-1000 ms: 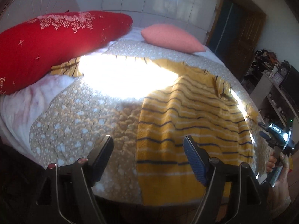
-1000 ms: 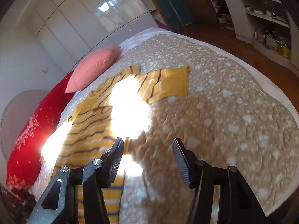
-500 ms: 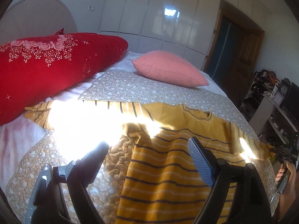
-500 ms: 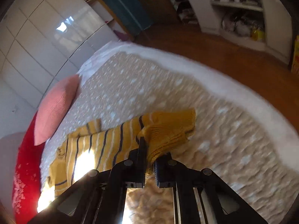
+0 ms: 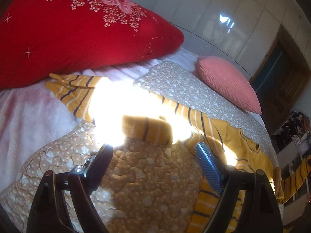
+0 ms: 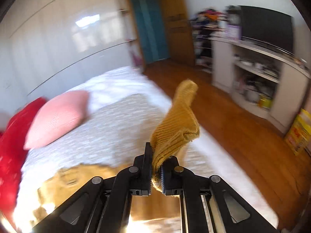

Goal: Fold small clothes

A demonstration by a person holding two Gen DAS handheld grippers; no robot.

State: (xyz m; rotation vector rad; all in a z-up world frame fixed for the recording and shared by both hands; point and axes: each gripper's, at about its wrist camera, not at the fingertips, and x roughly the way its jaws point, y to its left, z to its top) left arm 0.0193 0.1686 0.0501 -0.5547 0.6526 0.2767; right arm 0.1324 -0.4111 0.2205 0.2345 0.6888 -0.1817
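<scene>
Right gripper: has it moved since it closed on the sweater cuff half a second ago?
Yes. The right gripper, shut on the yellow cuff, has lifted it off the quilt; the cuff now stands above the bed.

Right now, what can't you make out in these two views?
- Left wrist: middle of the sweater's sleeve is washed out by sun glare.
- Left wrist: sweater hem is cut off behind the left gripper.
- Right wrist: motion blur smears the shelf clutter.
- Right wrist: how deep the cuff sits in the right gripper, hidden by its fingers.
</scene>
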